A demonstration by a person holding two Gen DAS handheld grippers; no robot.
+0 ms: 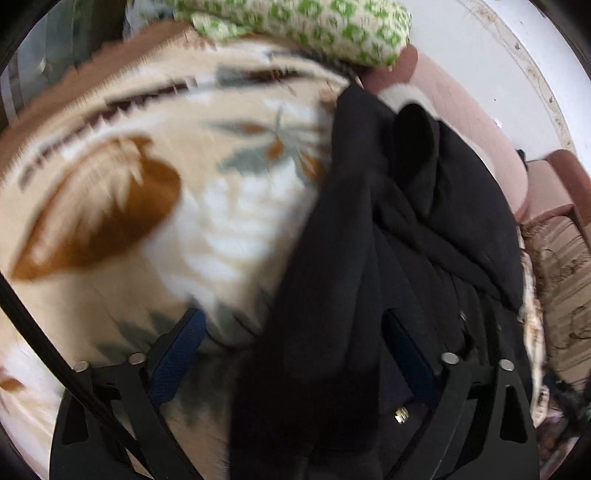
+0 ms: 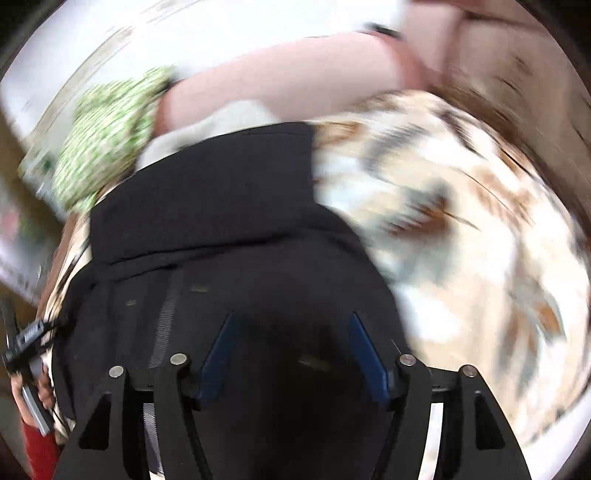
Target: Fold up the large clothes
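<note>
Left wrist view: black garment [image 1: 369, 236], large, dark, heavy-looking cloth, lying bunched in thick folds on a patterned blanket [image 1: 155, 192] that covers what seems to be a bed or couch; left tool [image 1: 295, 350] with blue-padded fingers [image 1: 177, 354] set wide apart, a thick ridge of the black cloth running down between them; jaws judged open, not pinching, though the cloth hides the far finger in part; small brass-coloured fastener [image 1: 400, 415] showing low on the cloth, perhaps a button or stud; green-and-cream cushion [image 1: 314, 29] beyond the blanket, pink upholstered seat [image 1: 472, 122] at the far side; right wrist view, much blurred by motion: right tool [image 2: 295, 350] likewise over the garment, blue fingers [image 2: 218, 358] spread with dark cloth lying between and under them, no pinch visible, so judged open; a ribbed strip or zip line [image 2: 166, 317] runs along the cloth on the near side, and a broad flat panel of the garment lies ahead with a fairly straight far edge; step in hand, as judged: taking hold of the garment to spread or fold it; to do it well, each tool should close on a single edge or corner rather than the bunched ridge, both should lift evenly so the cloth hangs flat, and creases should be shaken out before laying the fold; risk judged: catching the blanket beneath together with the cloth.
</note>
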